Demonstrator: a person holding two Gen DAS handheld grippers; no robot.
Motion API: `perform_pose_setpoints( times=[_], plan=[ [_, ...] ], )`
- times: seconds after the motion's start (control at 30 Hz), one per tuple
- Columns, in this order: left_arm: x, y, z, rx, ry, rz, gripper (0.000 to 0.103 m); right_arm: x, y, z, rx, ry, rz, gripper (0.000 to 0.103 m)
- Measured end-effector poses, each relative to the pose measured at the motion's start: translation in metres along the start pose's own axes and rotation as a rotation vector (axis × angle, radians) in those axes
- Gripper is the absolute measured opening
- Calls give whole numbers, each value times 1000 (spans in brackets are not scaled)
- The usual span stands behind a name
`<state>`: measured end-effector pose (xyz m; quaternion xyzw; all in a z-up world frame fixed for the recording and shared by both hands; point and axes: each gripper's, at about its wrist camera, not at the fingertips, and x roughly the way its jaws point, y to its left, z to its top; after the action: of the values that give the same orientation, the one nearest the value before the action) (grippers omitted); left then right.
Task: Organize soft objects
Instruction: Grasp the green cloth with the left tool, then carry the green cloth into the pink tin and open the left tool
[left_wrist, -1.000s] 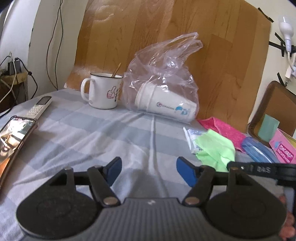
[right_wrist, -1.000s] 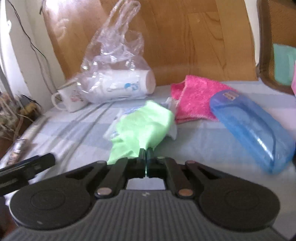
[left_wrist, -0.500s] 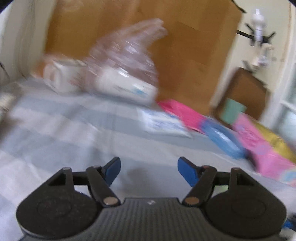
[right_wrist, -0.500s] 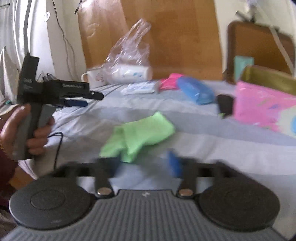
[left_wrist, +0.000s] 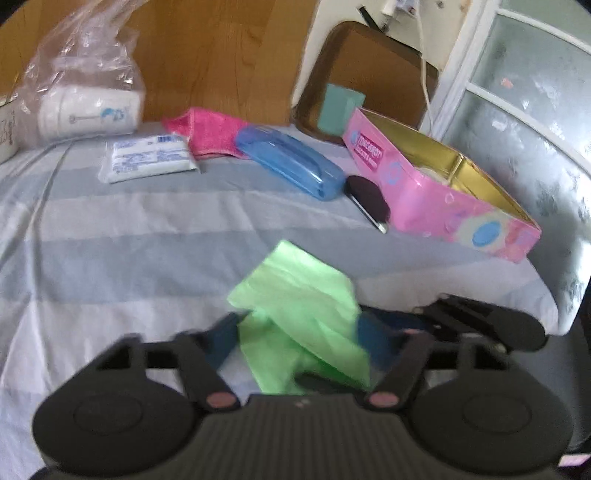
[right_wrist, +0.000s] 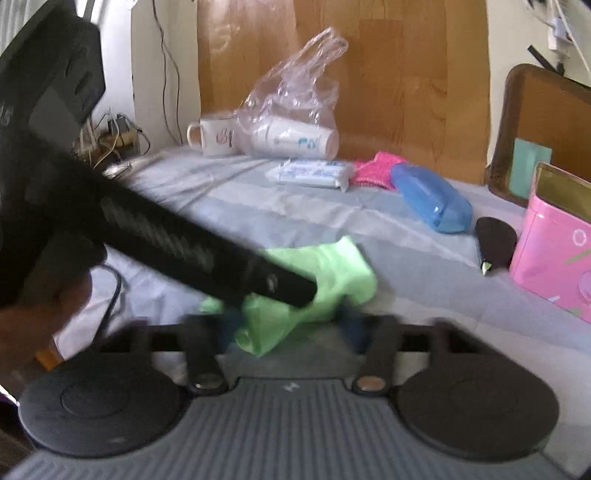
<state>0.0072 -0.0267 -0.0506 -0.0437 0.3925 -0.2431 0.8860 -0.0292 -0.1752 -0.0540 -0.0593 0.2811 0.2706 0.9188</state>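
Note:
A crumpled green cloth (left_wrist: 295, 314) lies on the striped bed sheet near the front edge; it also shows in the right wrist view (right_wrist: 325, 280). My left gripper (left_wrist: 299, 339) is open, its blue fingers on either side of the cloth's near end. My right gripper (right_wrist: 291, 325) is open too, with the cloth between its fingers. The left gripper's black body (right_wrist: 166, 240) crosses the right wrist view over the cloth. A pink towel (left_wrist: 210, 133) lies at the back by the wooden board.
At the back lie a tissue pack (left_wrist: 147, 158), a blue plastic case (left_wrist: 288, 166), a black round object (left_wrist: 369, 199), an open pink box (left_wrist: 443, 192) at the right, bagged paper cups (left_wrist: 88, 110) and a mug (right_wrist: 214, 136). The bed edge drops off on the right.
My right gripper carried the green cloth from the back to the front of the bed and opened. My left gripper swung right and now straddles the cloth.

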Motion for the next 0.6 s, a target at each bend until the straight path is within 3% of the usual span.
perform_pose_setpoints(
  times=[0.03,0.07,0.17,0.4,0.6],
  plan=[
    [1,-4,0,17,6,-3,41,-1,0,0,-1,-5,-5,31],
    [1,-5,3,11,18,-39,25,-2,-2,-1,10,-12,-18,25],
    [-2,-20,16,40,15,-66,23,-12,-8,-1,13,-65,-77,20],
    [-3,-99,68,251,-133,-142,24,-62,-46,15,21,-293,-312,19],
    [46,-163,117,312,-132,-251,24,-85,-116,19,128,-341,-500,19]
  ],
)
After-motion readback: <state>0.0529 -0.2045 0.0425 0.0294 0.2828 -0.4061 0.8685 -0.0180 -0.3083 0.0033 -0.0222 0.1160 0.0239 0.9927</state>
